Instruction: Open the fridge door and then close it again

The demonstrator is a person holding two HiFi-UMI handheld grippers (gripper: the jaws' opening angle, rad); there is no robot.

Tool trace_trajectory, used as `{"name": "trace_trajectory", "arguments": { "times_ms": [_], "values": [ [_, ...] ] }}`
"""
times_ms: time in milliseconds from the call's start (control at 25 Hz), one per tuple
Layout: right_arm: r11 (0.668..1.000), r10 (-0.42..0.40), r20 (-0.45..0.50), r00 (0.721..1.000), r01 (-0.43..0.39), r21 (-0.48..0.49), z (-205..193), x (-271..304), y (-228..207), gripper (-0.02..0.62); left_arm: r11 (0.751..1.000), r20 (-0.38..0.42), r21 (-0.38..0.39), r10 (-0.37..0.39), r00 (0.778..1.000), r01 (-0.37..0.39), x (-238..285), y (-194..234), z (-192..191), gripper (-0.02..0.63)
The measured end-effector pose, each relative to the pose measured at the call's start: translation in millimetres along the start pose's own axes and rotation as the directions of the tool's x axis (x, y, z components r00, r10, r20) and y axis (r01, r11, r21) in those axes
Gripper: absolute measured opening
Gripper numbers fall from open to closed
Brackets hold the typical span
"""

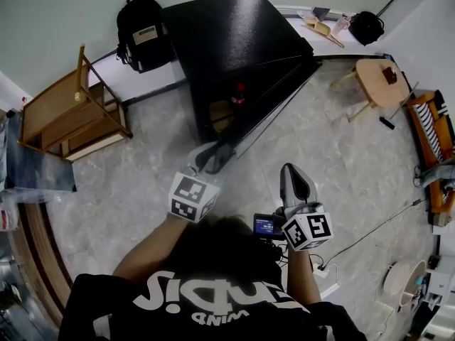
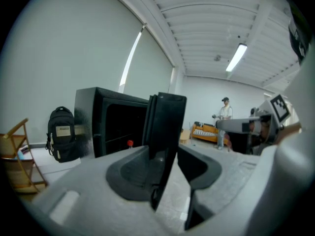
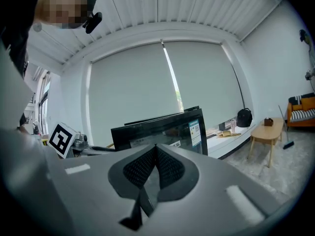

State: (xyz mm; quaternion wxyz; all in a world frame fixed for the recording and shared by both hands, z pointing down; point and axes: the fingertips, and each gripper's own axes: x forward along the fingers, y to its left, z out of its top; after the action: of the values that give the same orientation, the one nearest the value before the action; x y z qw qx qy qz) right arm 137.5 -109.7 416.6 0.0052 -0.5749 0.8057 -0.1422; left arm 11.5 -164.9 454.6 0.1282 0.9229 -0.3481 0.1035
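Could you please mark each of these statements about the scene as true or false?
1. The fridge door stands open. True.
2. The left tool is empty. False: it is shut on the edge of the fridge door.
3. The right tool also holds the door. False: its jaws are together on nothing, and it is clear of the door.
4. A black backpack sits beside the fridge. True.
5. The wooden table lies tipped over. False: it stands upright on its legs.
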Motion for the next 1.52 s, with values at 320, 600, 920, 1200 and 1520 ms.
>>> {"name": "trace_trajectory", "arguments": {
  "times_ms": [320, 600, 920, 1200, 1520],
  "values": [
    [0.999, -0.039, 0.038, 0.998, 0.039, 0.013, -1.1, -34.0, -13.7, -0.003, 1.000, 0.006, -0.007, 0.005, 1.000, -0.005, 0.5, -31.6, -5.9, 0.176],
    [0.999, -0.044, 0.017, 0.999, 0.043, 0.029, -8.8, -63.8, -29.9, -0.003, 0.999, 0.013, -0.025, 0.041, 0.999, -0.041, 5.1, -53.4, -8.1, 0.175],
    [1.000, 0.021, 0.008, 1.000, -0.021, 0.004, -6.0, -81.8, -43.9, -0.003, 0.994, 0.021, -0.050, 0.099, 0.995, -0.098, 8.2, -77.8, -12.2, 0.175],
    [0.997, 0.080, -0.007, 0.997, -0.080, 0.000, -8.1, -96.1, -46.2, -0.003, 0.989, 0.027, -0.061, 0.135, 0.990, -0.133, 11.4, -103.3, -13.3, 0.173],
    [0.997, 0.081, -0.009, 0.997, -0.081, 0.017, -11.9, -114.4, -64.8, -0.003, 0.987, 0.025, -0.065, 0.151, 0.988, -0.149, 14.9, -121.3, -15.6, 0.172]
  ]
}}
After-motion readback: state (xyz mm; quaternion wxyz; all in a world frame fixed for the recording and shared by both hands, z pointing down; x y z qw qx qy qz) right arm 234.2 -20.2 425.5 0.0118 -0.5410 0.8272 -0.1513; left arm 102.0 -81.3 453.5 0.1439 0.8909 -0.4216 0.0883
